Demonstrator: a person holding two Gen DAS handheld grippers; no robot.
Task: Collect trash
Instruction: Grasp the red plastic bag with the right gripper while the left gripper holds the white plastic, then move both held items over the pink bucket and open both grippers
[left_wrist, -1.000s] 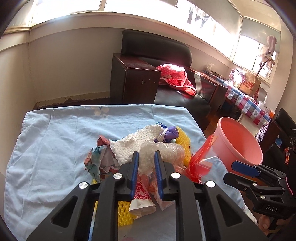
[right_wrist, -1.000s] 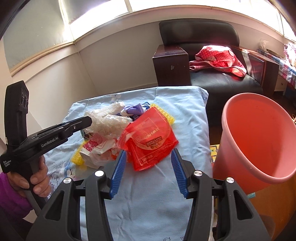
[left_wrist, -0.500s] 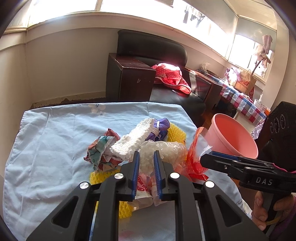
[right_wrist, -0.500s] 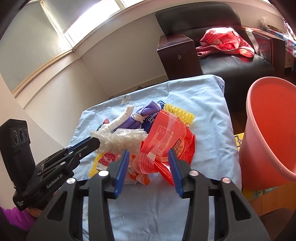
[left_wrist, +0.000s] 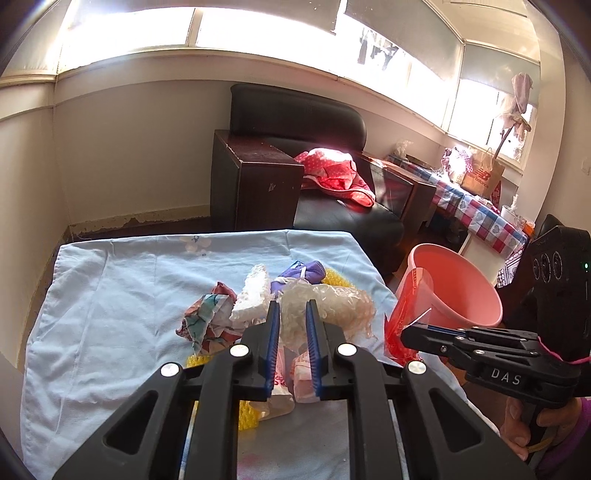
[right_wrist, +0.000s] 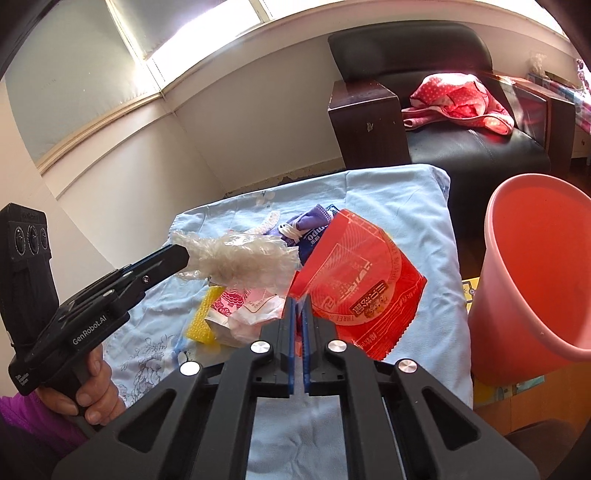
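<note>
My left gripper (left_wrist: 291, 314) is shut on a crumpled clear plastic bag (left_wrist: 328, 302) and holds it above the trash pile; the bag also shows in the right wrist view (right_wrist: 243, 262). My right gripper (right_wrist: 298, 306) is shut on a red snack wrapper (right_wrist: 362, 280), lifted off the cloth; the wrapper shows in the left wrist view (left_wrist: 406, 321) too. A pink bucket (right_wrist: 535, 266) stands just right of the table. Left on the light blue cloth (left_wrist: 110, 295) are a purple pack (left_wrist: 303, 273), white foam (left_wrist: 255, 295), crumpled printed paper (left_wrist: 210, 317) and yellow mesh (right_wrist: 201, 317).
A dark wooden cabinet (left_wrist: 255, 184) and a black armchair (left_wrist: 332, 155) with a red cloth (left_wrist: 336, 173) stand beyond the table. A table with a checked cloth (left_wrist: 476, 214) is at the far right. The bucket (left_wrist: 458, 288) sits below the table's right edge.
My right gripper closed on the red wrapper and lifted it toward the bucket side. My left gripper rose with the clear plastic bag, off the pile.
</note>
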